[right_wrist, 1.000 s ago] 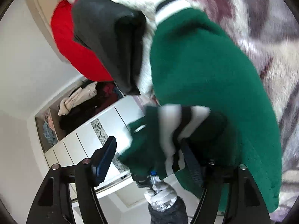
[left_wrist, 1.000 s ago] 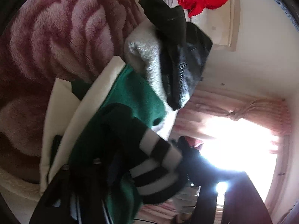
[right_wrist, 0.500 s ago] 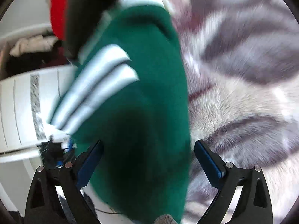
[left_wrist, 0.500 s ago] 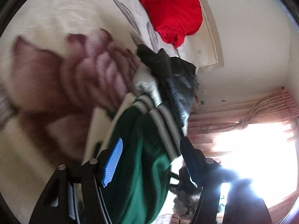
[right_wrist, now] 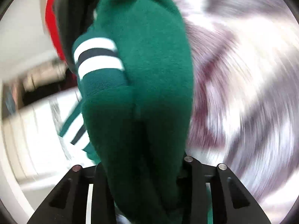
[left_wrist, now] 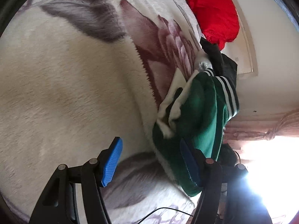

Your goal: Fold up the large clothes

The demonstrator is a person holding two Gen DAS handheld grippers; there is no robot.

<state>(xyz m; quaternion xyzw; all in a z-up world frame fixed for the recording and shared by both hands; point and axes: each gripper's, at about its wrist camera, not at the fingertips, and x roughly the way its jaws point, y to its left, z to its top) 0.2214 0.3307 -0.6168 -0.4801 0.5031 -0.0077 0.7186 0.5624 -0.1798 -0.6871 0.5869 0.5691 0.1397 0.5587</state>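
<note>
Green jacket (right_wrist: pixel 145 85) on floral blanket (left_wrist: pixel 65 85) (red garment (left_wrist: pixel 211 11) beyond)

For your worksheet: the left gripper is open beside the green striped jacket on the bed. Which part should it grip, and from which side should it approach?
Probably the near green hem edge, approached from the blanket side. The left gripper is open with the green jacket lying against its right finger; that edge hangs free, while the striped cuffs lie farther off.

Green jacket (left_wrist: pixel 201 115) with striped cuffs: 1. Black garment (left_wrist: pixel 222 63): 1. Red garment (left_wrist: pixel 211 9): 1. Floral fleece blanket (left_wrist: pixel 65 85): 1. Tools: 2, left tool (left_wrist: pixel 151 158) and right tool (right_wrist: pixel 142 169).
</note>
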